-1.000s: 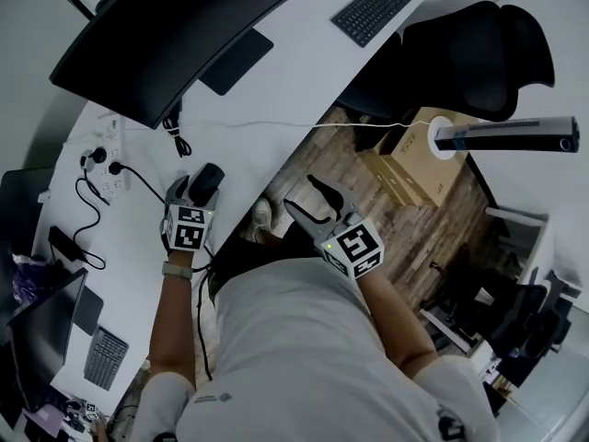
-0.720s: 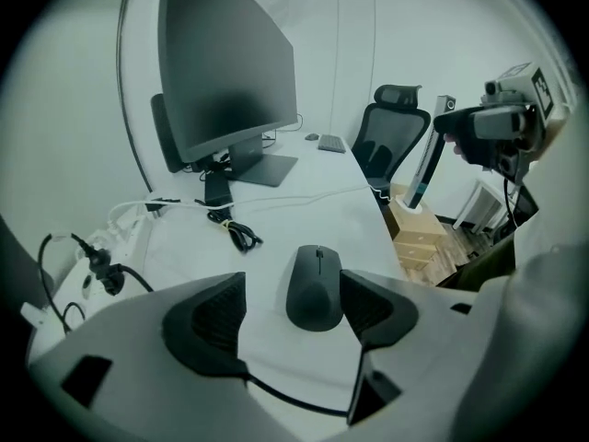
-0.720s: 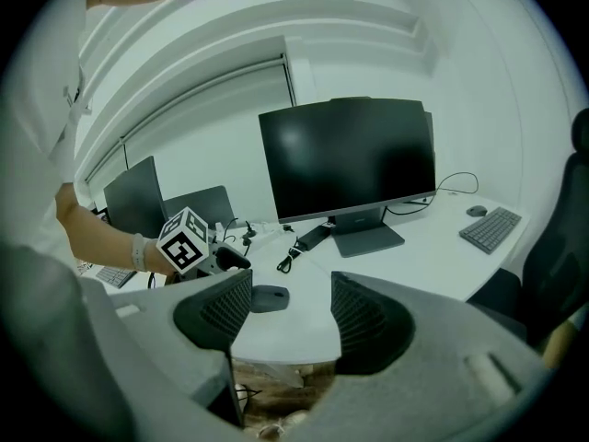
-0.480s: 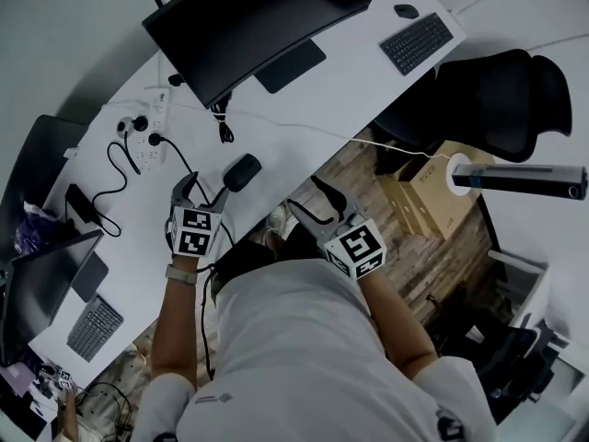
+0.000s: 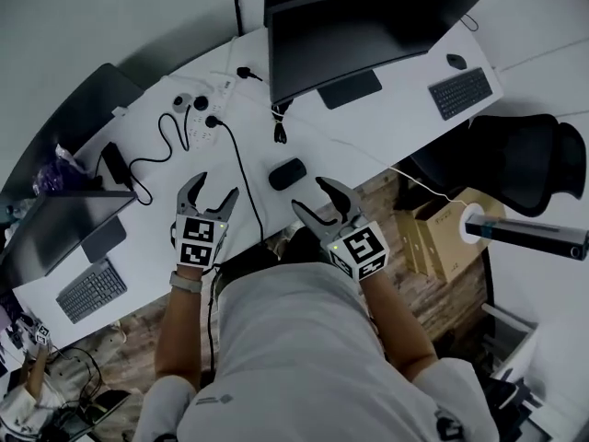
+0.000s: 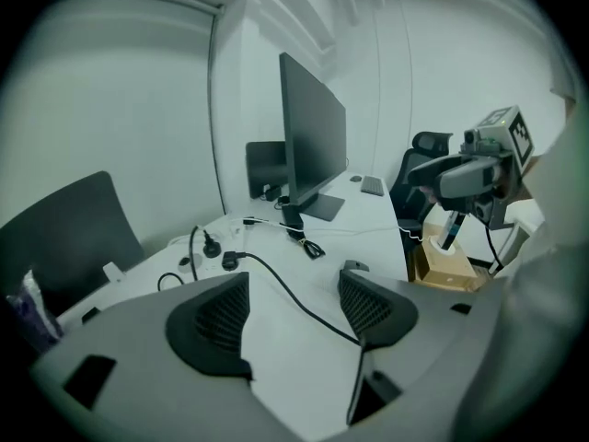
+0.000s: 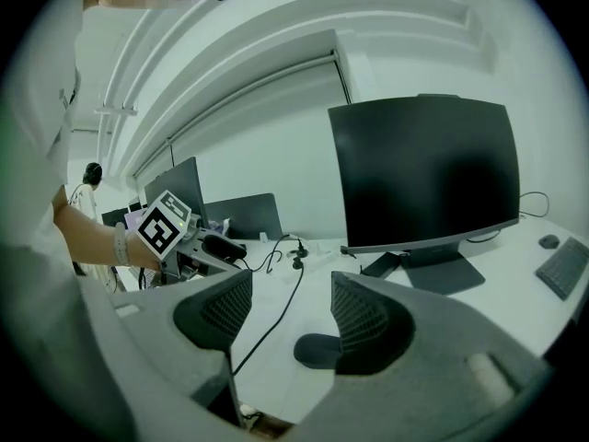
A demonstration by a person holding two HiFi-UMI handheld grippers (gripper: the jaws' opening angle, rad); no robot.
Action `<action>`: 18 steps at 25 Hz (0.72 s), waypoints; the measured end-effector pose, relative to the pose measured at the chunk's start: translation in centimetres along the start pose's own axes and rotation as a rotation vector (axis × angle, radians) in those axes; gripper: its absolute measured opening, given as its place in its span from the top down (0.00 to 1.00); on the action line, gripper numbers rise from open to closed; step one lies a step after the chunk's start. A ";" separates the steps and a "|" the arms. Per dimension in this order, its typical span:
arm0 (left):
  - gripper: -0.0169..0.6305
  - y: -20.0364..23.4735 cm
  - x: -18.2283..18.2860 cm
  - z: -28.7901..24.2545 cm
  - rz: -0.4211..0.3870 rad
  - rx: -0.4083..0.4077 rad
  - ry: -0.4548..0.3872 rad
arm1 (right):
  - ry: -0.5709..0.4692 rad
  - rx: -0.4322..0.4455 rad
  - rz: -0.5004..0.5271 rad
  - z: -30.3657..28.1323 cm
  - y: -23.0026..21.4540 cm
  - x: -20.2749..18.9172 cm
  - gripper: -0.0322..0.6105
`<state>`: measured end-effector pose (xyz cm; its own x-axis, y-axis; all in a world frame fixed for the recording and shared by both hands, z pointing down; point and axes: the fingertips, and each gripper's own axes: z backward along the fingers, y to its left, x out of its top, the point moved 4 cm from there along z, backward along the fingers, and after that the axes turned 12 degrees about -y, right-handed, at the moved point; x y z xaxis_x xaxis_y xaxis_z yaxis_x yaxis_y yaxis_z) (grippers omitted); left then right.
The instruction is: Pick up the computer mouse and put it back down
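Jaws spread wide on both, nothing held: left gripper (image 5: 210, 185), right gripper (image 5: 322, 196). Computer mouse (image 5: 287, 173) sits on white desk (image 5: 313, 132) between them, touched by neither. Right gripper view shows it just beyond the jaws; left gripper view shows only black cable (image 6: 294, 297) there. Head view alone gives the count: two keyboards, far-right keyboard (image 5: 460, 92) and near-left keyboard (image 5: 92, 291); second mouse (image 5: 456, 61); two grippers.

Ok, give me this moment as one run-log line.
black oval computer mouse: on white desk | left gripper: jaws apart, empty | right gripper: jaws apart, empty, facing mouse
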<state>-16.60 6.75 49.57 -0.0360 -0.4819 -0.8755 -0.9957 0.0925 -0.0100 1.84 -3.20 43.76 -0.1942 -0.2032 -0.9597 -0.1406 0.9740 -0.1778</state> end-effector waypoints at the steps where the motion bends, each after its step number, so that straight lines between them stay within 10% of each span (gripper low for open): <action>1: 0.51 0.5 0.1 0.8 0.012 0.013 -0.015 | -0.003 0.018 0.006 -0.7 0.5 0.3 0.54; 18: 0.51 8.1 -1.0 14.5 0.204 0.255 -0.235 | -0.064 0.301 0.087 -10.7 10.8 3.9 0.54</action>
<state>-23.42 20.57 43.34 -0.1809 -0.2217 -0.9582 -0.9158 0.3931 0.0819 -10.86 5.41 40.39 -0.1299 -0.1200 -0.9842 0.1694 0.9754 -0.1413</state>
